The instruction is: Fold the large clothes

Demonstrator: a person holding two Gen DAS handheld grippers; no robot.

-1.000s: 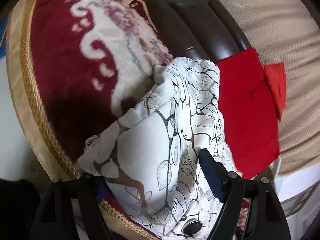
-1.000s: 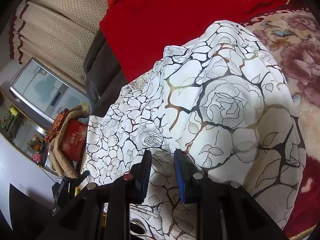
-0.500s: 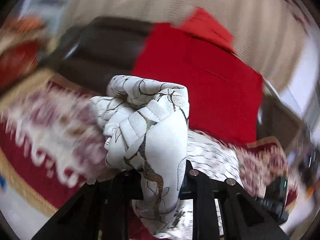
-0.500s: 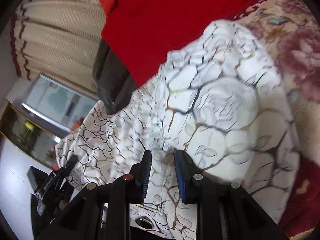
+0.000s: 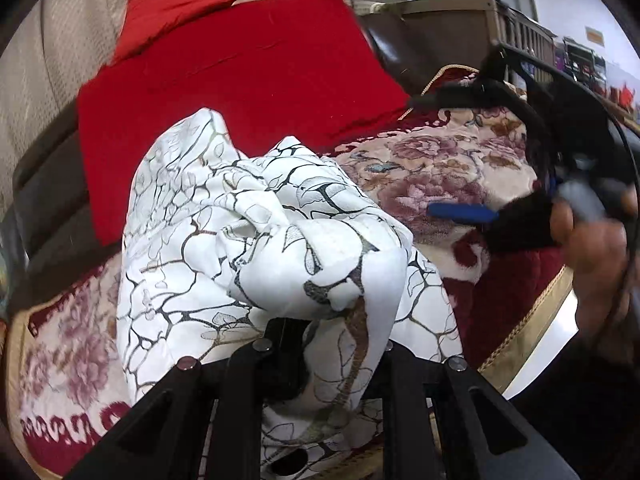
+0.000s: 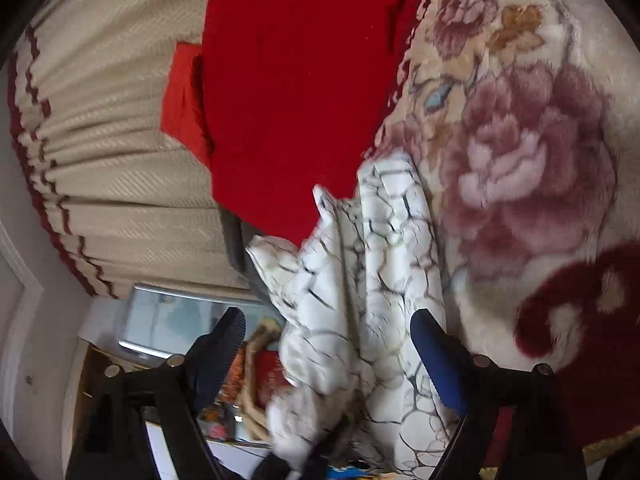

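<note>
The garment is a large white cloth with a dark cracked floral print (image 5: 256, 232). It lies bunched on the floral blanket. My left gripper (image 5: 320, 332) is shut on a thick fold of it; the cloth covers the fingertips. In the right wrist view the same cloth (image 6: 372, 288) hangs in a loose bundle between the wide-open fingers of my right gripper (image 6: 332, 344), not pinched. The right gripper also shows in the left wrist view (image 5: 464, 212), held by a hand at the right, with a blue pad showing.
A plush floral blanket in maroon and cream (image 5: 452, 168) (image 6: 532, 152) covers the surface. A red cloth (image 5: 240, 72) (image 6: 292, 80) lies behind over a dark sofa back (image 5: 44, 184). Beige curtains (image 6: 112, 128) hang beyond. A cluttered cabinet (image 6: 168, 328) stands lower left.
My right gripper has opened and let go of the cloth. My left gripper closed on a fold and swung round with it, so the red cloth is now ahead.
</note>
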